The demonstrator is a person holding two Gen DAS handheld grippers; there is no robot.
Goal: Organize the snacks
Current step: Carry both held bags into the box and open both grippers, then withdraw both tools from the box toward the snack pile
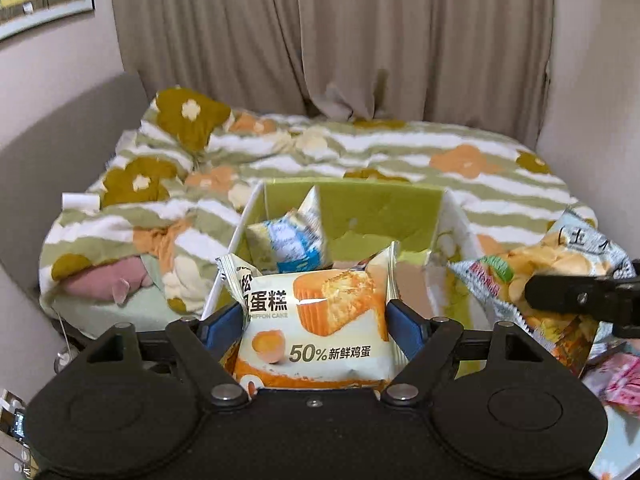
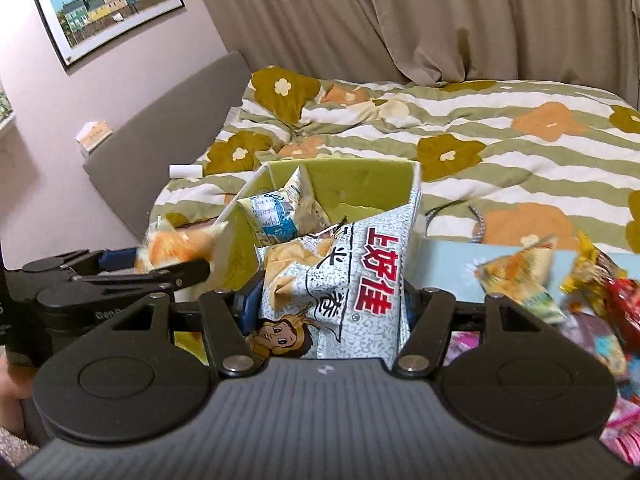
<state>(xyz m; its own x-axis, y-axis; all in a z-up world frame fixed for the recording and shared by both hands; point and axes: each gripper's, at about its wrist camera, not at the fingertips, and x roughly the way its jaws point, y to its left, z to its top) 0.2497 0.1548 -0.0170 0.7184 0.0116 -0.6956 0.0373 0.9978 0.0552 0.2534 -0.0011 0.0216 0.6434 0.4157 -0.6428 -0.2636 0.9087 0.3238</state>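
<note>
My left gripper [image 1: 314, 316] is shut on a white and orange chiffon cake packet [image 1: 320, 332], one blue pad [image 1: 224, 322] on each side edge. Just behind it an open green box [image 1: 360, 196] stands on the bed with a blue and white packet [image 1: 288, 240] leaning inside. In the right wrist view my right gripper [image 2: 328, 304] is shut on a speckled grey chip bag [image 2: 360, 264] with red characters, held in front of the same green box [image 2: 360, 176]. The left gripper [image 2: 176, 276] with the cake packet [image 2: 172, 246] is just left of the box.
The bed's floral green-striped quilt [image 2: 500, 168] lies beyond the box. Several loose snack packets [image 2: 592, 288] lie heaped at the right beside a pale blue box [image 2: 448, 264]. A grey headboard [image 2: 168, 128] runs along the left, curtains hang behind, and a pink plush [image 1: 108, 284] lies at the bed's edge.
</note>
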